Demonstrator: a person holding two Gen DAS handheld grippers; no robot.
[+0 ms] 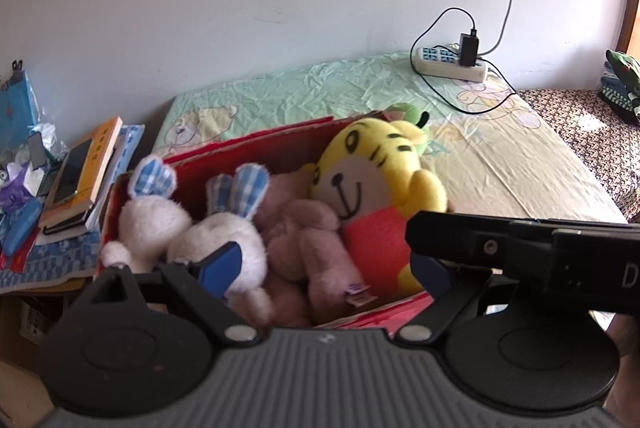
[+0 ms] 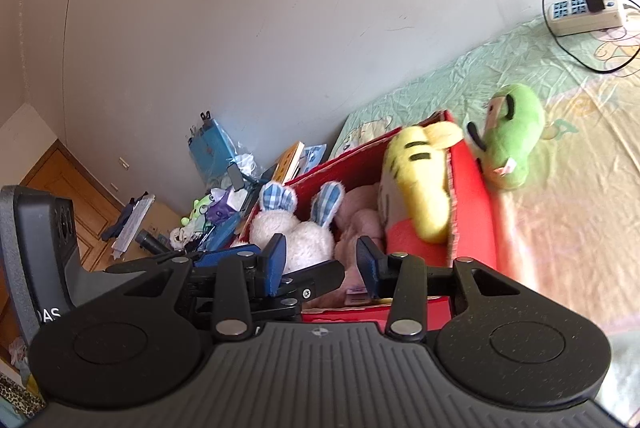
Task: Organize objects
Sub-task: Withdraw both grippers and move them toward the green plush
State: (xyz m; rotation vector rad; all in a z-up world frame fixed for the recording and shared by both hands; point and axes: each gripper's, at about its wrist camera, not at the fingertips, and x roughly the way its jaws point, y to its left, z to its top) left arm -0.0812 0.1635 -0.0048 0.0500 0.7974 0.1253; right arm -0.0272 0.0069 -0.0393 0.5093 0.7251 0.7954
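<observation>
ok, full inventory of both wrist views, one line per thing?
red box: 1, red, on the bed
yellow tiger plush: 1, yellow, red shirt, in the box
white rabbit plush: 1, white, blue checked ears, in the box
pink plush: 1, pink, in the box between rabbit and tiger
green plush: 1, green, on the bed just outside the box
bed sheet: 1, pale green and yellow
power strip: 1, white, by the wall, black charger plugged in
books: a stack, beside the bed
left hand-held gripper: 1, black, blue pads, open
right hand-held gripper: 1, black, blue pads, open
</observation>
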